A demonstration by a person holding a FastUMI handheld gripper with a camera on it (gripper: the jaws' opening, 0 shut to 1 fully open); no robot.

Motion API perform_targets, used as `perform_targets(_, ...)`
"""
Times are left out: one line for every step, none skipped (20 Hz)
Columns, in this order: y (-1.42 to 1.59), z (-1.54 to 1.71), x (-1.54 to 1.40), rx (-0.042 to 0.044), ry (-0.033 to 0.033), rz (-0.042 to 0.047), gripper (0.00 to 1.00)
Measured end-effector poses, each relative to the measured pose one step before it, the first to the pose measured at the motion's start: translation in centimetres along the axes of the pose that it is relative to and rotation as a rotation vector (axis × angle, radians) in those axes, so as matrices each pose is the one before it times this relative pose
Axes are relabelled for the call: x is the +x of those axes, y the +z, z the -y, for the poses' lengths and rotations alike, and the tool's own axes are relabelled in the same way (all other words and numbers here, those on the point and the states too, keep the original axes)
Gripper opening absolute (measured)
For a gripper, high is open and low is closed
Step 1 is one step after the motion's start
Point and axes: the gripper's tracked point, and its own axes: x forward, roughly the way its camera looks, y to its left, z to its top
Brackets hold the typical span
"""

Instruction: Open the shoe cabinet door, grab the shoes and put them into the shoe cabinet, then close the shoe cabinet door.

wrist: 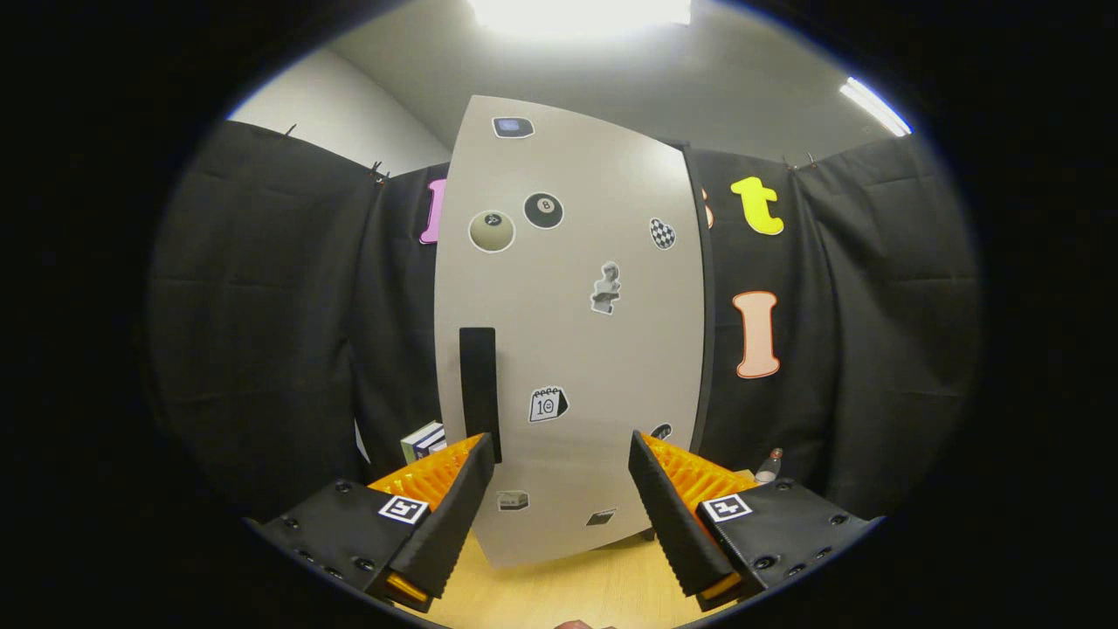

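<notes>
The shoe cabinet door [568,332] is being faced head-on by the hand-held gripper [563,489], whose fingers are being held wide apart with nothing between them. The door, a pale panel dotted with stickers, is being seen shut or very nearly so against the dark cabinet edge [706,288] at its right side, and its dark vertical handle [478,389] is standing just ahead of the left finger, close to its tip. The cabinet is being carried on a wooden bench [559,590]. The inside of the cabinet is being hidden by the door, so whether shoes are being kept behind it cannot be told. A closed door with the fingers spread near the handle is being judged to fit either a stage ahead of opening or one right after closing.
</notes>
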Motion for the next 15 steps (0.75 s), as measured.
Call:
perform_targets(-0.197, 0.048, 0.073, 0.00071, 0.00360, -0.01092, 0.98)
perform_targets(-0.117, 0.070, 0.054, -0.00030, 0.00413, -0.00668, 0.98)
perform_targets(-0.090, -0.012, -0.142, 0.00179, 0.00256, -0.00315, 0.98)
perform_targets(0.025, 0.002, -0.087, 0.00407, 0.00291, 0.00006, 0.98)
perform_targets(0.087, -0.020, 0.172, 0.00692, 0.00557, 0.00117, 0.98)
perform_targets(0.010, -0.206, 0.114, 0.00664, 0.00737, -0.00058, 0.98)
perform_targets(0.003, -0.229, -0.013, 0.00315, 0.00881, -0.00111, 0.98)
perform_targets(0.061, -0.132, 0.030, -0.00206, 0.00475, 0.00068, 0.98)
perform_targets(-0.100, -0.203, -0.049, -0.00474, 0.00287, -0.00106, 0.98)
perform_targets(-0.041, -0.200, -0.104, -0.00367, 0.00625, -0.00072, 0.98)
perform_targets(0.020, -0.238, -0.011, -0.00194, 0.00527, 0.00051, 0.98)
perform_targets(-0.105, -0.107, -0.050, -0.00244, 0.00485, -0.00088, 0.98)
perform_targets(0.002, -0.067, -0.110, -0.00392, 0.00279, 0.00136, 0.98)
perform_targets(-0.013, -0.023, -0.062, -0.00519, 0.00367, -0.00094, 0.98)
perform_targets(0.021, 0.038, -0.146, -0.00593, 0.00228, 0.00003, 0.98)
